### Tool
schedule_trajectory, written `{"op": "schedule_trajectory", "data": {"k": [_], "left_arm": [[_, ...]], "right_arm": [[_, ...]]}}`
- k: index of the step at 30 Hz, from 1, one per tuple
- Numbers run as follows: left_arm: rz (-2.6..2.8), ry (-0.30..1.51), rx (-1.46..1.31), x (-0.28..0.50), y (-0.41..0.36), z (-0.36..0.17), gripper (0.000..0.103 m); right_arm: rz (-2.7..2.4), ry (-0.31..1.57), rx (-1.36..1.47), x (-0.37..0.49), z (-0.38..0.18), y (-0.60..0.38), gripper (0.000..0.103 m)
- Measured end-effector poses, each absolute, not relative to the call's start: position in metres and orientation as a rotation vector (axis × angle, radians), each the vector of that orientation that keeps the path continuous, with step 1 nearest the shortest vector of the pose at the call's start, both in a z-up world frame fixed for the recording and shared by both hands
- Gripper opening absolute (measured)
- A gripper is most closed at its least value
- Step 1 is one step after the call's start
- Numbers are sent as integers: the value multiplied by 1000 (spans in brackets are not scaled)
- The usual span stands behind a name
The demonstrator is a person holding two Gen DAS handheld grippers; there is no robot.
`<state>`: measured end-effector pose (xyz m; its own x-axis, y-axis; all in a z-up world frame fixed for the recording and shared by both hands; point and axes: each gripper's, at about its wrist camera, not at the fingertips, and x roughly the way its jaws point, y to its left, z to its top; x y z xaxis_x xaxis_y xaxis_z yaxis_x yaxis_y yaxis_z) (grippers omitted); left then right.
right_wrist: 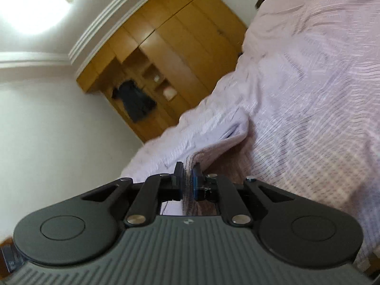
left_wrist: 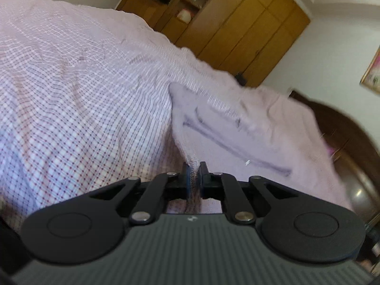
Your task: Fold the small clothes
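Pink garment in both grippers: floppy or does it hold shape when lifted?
Likely floppy: the garment sags and creases away from the left gripper. Probably light: a thin edge pinch in the right gripper holds it. It looks textured, so probably not slippery.

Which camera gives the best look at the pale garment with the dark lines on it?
The left wrist view. There the pale garment spreads out wide, its dark lines visible, with the left gripper shut on its edge. The right wrist view shows only a folded edge of the garment, pinched in the right gripper, above the checked bedsheet.
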<state>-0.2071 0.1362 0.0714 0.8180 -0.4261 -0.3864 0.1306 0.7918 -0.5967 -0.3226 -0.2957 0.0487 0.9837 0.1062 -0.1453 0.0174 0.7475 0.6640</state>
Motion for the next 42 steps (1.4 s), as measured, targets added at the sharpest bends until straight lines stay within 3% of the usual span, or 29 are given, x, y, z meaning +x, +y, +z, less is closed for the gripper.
{"op": "schedule_trajectory", "data": {"k": [8, 21, 33, 42], "left_arm": [[-387, 548, -666, -246, 160, 83, 8], [-328, 572, -642, -242, 161, 72, 8], [-289, 411, -671, -155, 150, 138, 8], [-280, 390, -595, -69, 137, 176, 8]], "right_arm": [[45, 115, 778, -357, 57, -311, 1], [-25, 302, 772, -338, 26, -311, 1], [107, 81, 832, -332, 84, -314, 1], [78, -39, 746, -259, 127, -337, 1]]}}
